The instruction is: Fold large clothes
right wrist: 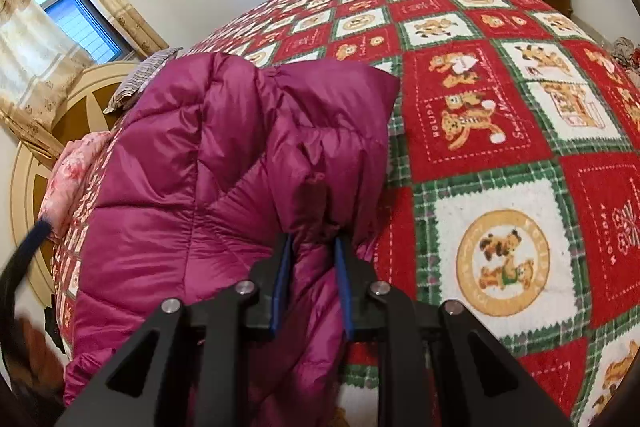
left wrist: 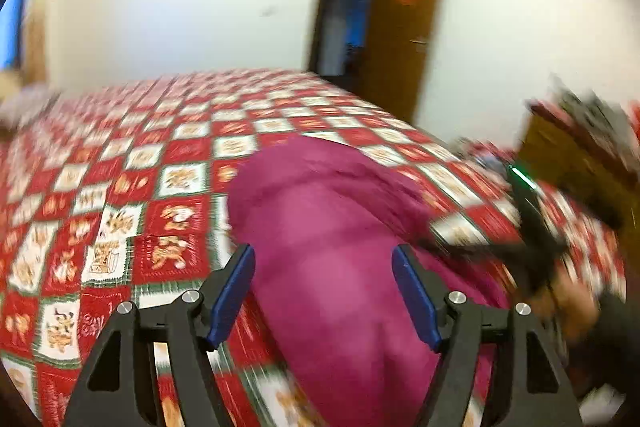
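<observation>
A magenta puffer jacket [right wrist: 192, 163] lies bunched and partly folded on the bed. My right gripper [right wrist: 313, 241] is shut on a thick fold of the jacket at its near edge, with the fabric squeezed between the blue pads [right wrist: 343, 291]. The left wrist view is blurred. In it my left gripper [left wrist: 322, 253] stands open above the jacket [left wrist: 320, 227], with its blue pads [left wrist: 232, 295] wide apart and no cloth pinched between them. At the right edge a person's hand [left wrist: 576, 303] holds the other gripper against the jacket's side.
The bed carries a red, white and green teddy-bear quilt [right wrist: 500, 131]. A round headboard [right wrist: 80, 107], a striped pillow [right wrist: 140, 79] and pink bedding [right wrist: 68, 179] lie at the far left. A curtained window [right wrist: 72, 15], an open wooden door [left wrist: 400, 27] and a wooden cabinet [left wrist: 576, 163] surround the bed.
</observation>
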Tool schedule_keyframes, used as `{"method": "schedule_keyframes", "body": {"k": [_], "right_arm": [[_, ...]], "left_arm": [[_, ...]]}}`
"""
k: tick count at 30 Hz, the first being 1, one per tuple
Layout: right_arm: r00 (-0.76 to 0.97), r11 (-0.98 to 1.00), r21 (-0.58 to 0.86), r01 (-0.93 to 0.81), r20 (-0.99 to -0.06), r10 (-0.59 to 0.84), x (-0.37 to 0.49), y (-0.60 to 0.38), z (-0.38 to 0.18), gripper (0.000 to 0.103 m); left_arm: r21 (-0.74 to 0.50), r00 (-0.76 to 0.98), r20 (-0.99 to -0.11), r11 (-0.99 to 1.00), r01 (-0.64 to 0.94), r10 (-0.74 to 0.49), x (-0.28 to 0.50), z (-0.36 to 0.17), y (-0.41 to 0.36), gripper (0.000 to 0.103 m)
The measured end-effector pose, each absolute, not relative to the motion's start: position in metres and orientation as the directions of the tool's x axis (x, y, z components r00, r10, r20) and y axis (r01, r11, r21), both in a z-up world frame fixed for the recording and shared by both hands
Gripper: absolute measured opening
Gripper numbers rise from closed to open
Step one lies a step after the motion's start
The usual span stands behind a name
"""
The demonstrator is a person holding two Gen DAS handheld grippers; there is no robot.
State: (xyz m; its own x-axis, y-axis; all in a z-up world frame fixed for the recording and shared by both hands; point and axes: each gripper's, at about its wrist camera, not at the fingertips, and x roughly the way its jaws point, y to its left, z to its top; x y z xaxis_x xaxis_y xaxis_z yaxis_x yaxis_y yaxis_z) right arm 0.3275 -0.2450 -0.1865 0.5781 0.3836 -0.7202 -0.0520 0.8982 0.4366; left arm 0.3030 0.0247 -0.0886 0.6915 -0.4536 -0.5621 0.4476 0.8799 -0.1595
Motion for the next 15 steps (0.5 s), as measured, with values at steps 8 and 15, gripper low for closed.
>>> {"method": "schedule_keyframes", "body": {"k": [8,15], "right_arm": [[0.564,0.889,0.458,-0.035,-0.725,0.396,0.318,-0.256,-0.186,0.026],[0.59,0.899,0.438,0.016,-0.73,0.345,0.342,-0.271,-0.127,0.035]], "left_arm": [[-0.135,0.62,-0.73,0.951,0.28,-0.286,0.384,-0.149,-0.032,0.072],[-0.028,0.681,-0.715,0.98,0.195,-0.156,0.374,-0.156,-0.038,0.082]]}}
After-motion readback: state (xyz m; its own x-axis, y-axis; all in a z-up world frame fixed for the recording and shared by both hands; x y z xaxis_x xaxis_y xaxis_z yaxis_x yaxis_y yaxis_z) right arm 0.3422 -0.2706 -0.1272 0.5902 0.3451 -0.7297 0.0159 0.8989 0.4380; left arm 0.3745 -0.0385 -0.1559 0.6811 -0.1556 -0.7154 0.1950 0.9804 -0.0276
